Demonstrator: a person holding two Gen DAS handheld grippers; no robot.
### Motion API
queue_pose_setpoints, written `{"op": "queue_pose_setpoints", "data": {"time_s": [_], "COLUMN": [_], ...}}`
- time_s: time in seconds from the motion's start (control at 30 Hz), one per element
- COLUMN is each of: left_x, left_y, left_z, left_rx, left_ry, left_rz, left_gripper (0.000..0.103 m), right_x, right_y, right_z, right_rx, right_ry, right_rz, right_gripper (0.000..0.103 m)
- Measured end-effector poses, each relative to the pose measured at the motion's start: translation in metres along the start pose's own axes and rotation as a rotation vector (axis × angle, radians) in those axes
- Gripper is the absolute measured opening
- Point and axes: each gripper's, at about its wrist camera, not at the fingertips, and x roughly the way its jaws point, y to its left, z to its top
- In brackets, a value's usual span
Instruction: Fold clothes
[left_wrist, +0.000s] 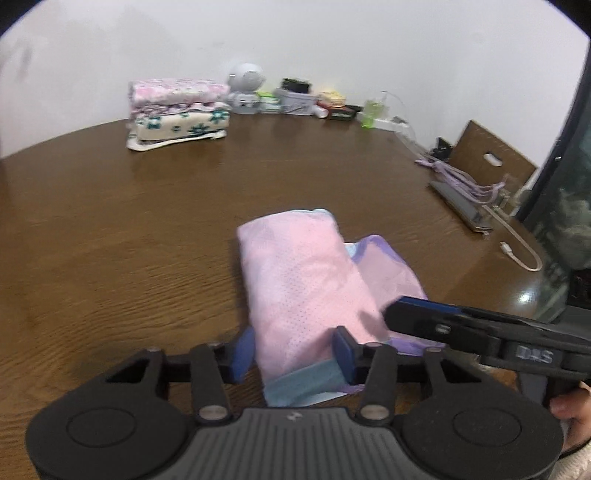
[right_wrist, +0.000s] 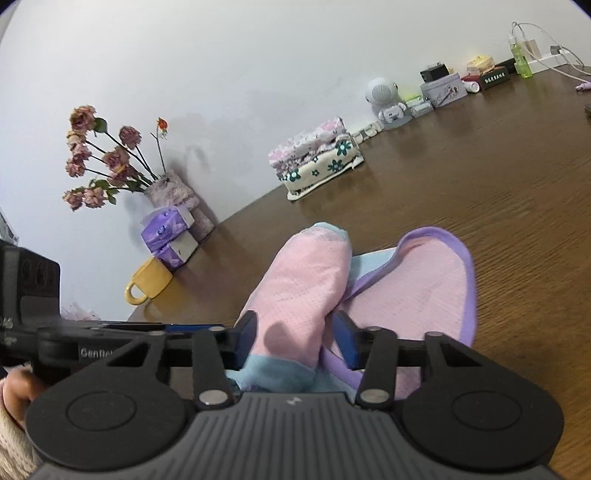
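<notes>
Lying near the front edge of the brown wooden table (left_wrist: 129, 229), the folded pink mesh garment (left_wrist: 303, 280) with its teal hem and lilac trim sits between the blue pads of both grippers. The left gripper (left_wrist: 293, 352) straddles the teal hem end, its fingers set apart on either side of the cloth; whether the pads actually press it I cannot tell. The right gripper (right_wrist: 295, 341) has the rolled pink fold between its pads in much the same way, and its grip is just as unclear.

A lilac-edged flap (right_wrist: 417, 291) of the same garment spreads flat to the right. To the left and beyond the garment the tabletop lies bare and wide.

At the far edge, against the white wall, stands a stack of folded floral clothes (left_wrist: 177, 110), well apart from the pink piece. Right of it is a small white robot-shaped toy (left_wrist: 245, 86), then a pale tin (left_wrist: 295, 100) and a green bottle (left_wrist: 371, 112); what the tin holds cannot be seen. On the far left, a vase of dried roses (right_wrist: 110, 162), purple tissue packs (right_wrist: 168, 236) and a yellow mug (right_wrist: 149, 282) crowd the corner. Cables (left_wrist: 465, 177) trail along the right edge.
</notes>
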Motion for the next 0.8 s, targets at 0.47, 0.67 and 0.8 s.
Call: {"op": "queue_pose_setpoints", "data": {"time_s": [0.47,0.67,0.8], "left_x": [-0.021,-0.009,-0.004], "left_y": [-0.001,-0.023,-0.023], "left_z": [-0.048,-0.057,-0.055], "left_rx": [0.166,0.275,0.286], "left_ry": [-0.069,-0.078,-0.074], "left_rz": [-0.024,0.095,0.131], "left_gripper": [0.054,0.052,0.044], "right_x": [-0.020,0.004,0.009], "right_y": [0.042,0.067,0.069], "right_z": [-0.037,-0.049,-0.049], "right_rx": [-0.310,-0.479,-0.502], "right_ry": [0.060,0.070,0.070], "right_rz": [-0.160,-0.258,-0.260], "right_gripper": [0.044,0.043,0.042]}}
